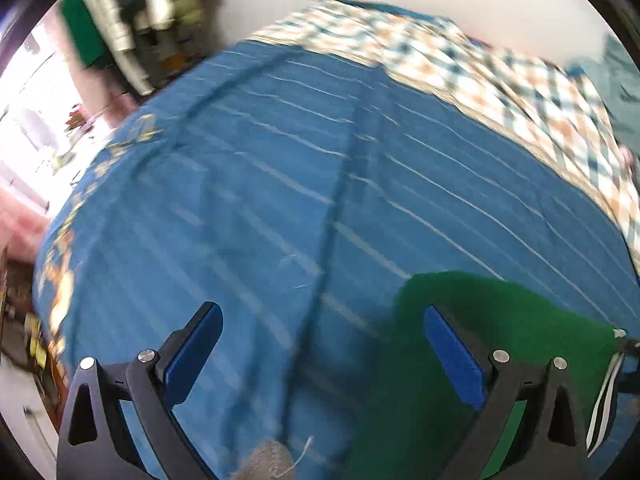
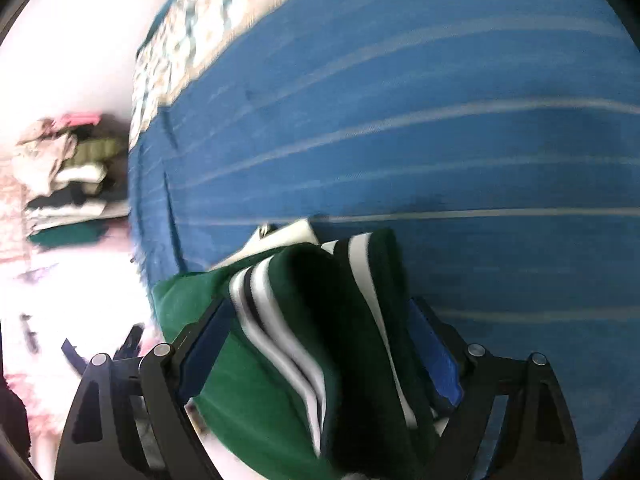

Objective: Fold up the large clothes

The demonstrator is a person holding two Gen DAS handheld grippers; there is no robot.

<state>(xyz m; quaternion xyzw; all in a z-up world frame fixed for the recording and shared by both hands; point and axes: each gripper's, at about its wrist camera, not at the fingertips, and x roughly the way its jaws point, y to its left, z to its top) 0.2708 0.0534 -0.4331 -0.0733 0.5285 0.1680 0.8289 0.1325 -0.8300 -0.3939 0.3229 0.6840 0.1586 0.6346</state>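
A green garment [image 2: 272, 380] with white and dark stripes lies bunched between the fingers of my right gripper [image 2: 320, 344], which is closed on its folded bulk above the blue striped bedspread [image 2: 440, 140]. In the left wrist view the same green garment [image 1: 500, 312] shows at the lower right, over the bedspread [image 1: 280, 180]. My left gripper [image 1: 320, 344] is open and empty, its right finger [image 1: 452, 356] in front of the green cloth. Both views are motion-blurred.
A plaid blanket [image 1: 460, 64] lies along the far side of the bed. A stack of folded clothes [image 2: 68, 184] sits off the bed's left edge in the right wrist view. Hanging clothes and clutter [image 1: 132, 20] stand beyond the bed.
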